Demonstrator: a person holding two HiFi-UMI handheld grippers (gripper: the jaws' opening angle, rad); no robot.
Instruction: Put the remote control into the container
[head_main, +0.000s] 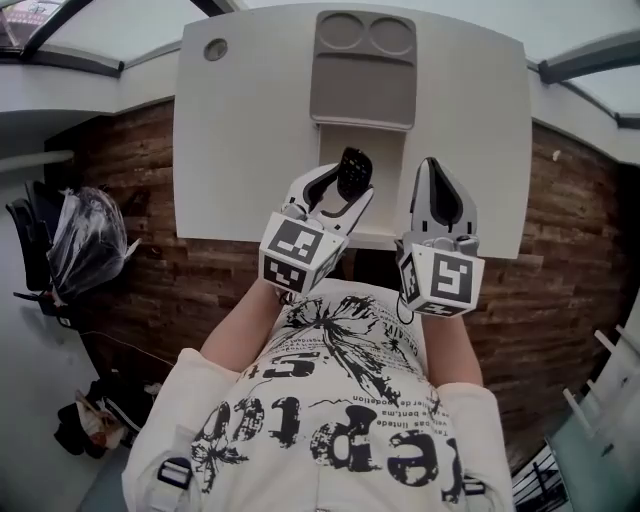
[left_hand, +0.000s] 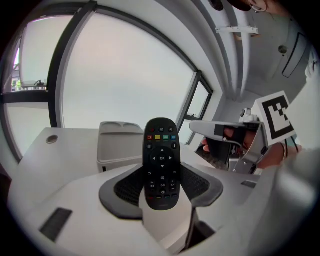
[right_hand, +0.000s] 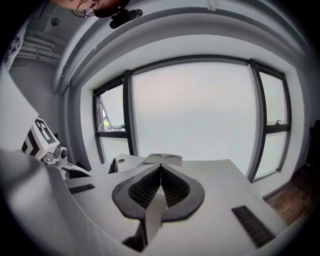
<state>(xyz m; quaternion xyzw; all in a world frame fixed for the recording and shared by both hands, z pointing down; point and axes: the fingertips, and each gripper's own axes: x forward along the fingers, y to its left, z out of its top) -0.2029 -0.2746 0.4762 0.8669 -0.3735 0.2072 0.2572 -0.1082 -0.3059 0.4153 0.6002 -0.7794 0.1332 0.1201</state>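
1. Left gripper (head_main: 352, 186): jaws clamped on the lower end of the remote control (head_main: 354, 170). Most of its length sticks out forward past the jaw tips, button face turned toward the gripper's camera. The pads (left_hand: 131, 187) bear on the two long edges.
2. Right gripper (head_main: 433, 165): jaws pressed together with nothing between them, held just beside the left gripper on its right.
3. Container (head_main: 365, 70): a grey tray on the white table (head_main: 240, 150), straight ahead of the left gripper's jaw tips and well apart from them. In the left gripper view it sits behind the remote, slightly to its left.
4. Container contents: there are two round recesses at the end farthest from the grippers and one long rectangular compartment nearer them. All three look empty in the head view.
5. Step in hand (judgement): carrying the remote forward to the tray.
6. To do it well:
   - Keep the grip firm, since only the remote's tail end is held and the free end could swing or slip.
   - Aim for the rectangular compartment, because the round recesses look too small.
   - Line the remote's long axis up with the compartment's length.
   - Lower the far end in first and part the jaws only once it rests on the floor of the compartment.
7. The right gripper should stay clear of the left gripper's path.
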